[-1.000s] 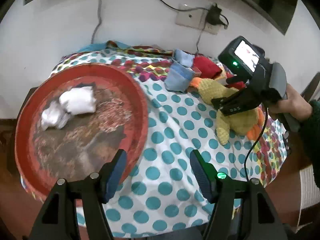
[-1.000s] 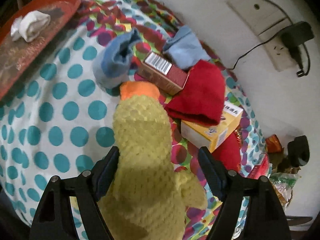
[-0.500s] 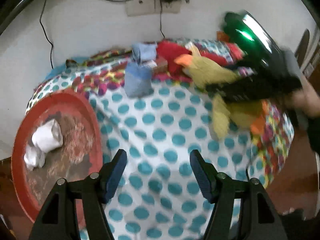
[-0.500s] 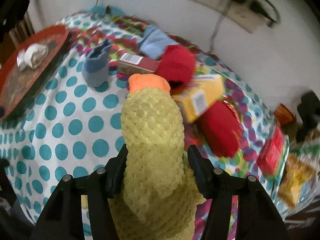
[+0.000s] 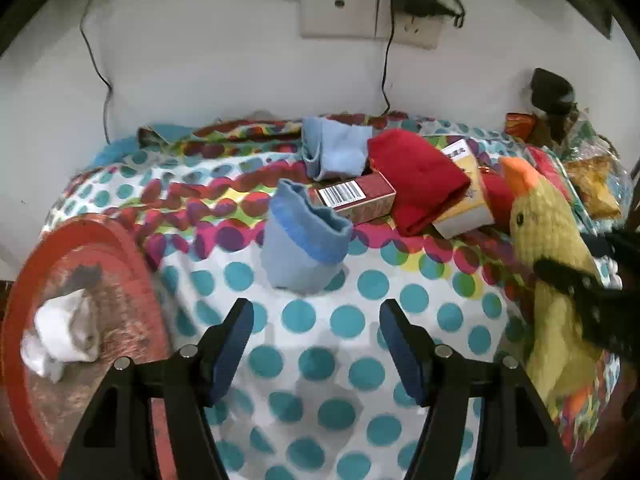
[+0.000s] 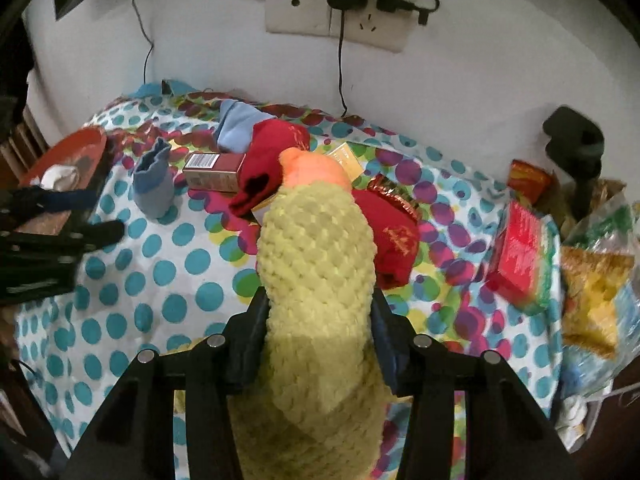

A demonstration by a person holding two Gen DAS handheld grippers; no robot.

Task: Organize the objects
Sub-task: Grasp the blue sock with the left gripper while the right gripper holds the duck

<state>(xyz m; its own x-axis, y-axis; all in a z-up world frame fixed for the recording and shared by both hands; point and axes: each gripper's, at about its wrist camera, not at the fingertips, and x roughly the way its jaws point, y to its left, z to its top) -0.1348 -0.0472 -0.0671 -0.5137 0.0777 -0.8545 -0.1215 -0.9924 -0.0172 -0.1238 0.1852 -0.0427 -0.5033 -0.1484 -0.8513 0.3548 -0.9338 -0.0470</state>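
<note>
Right gripper (image 6: 318, 336) has just been closing its jaws and now clamps the yellow plush duck (image 6: 316, 264) around the neck, duck upright above the polka-dot cloth (image 6: 168, 280). Left gripper (image 5: 316, 346) jaws wide, nothing between them, over bare cloth. Straight ahead of it a blue sock (image 5: 304, 240) stands on its cuff; behind the sock a maroon box (image 5: 354, 196), a light blue cloth (image 5: 336, 152), a red cloth (image 5: 418, 180) lying over a yellow box (image 5: 466, 196). Red tray (image 5: 24, 300) at left holds white crumpled socks (image 5: 60, 340). Snack packets (image 6: 592, 292) crowd the right edge.
</note>
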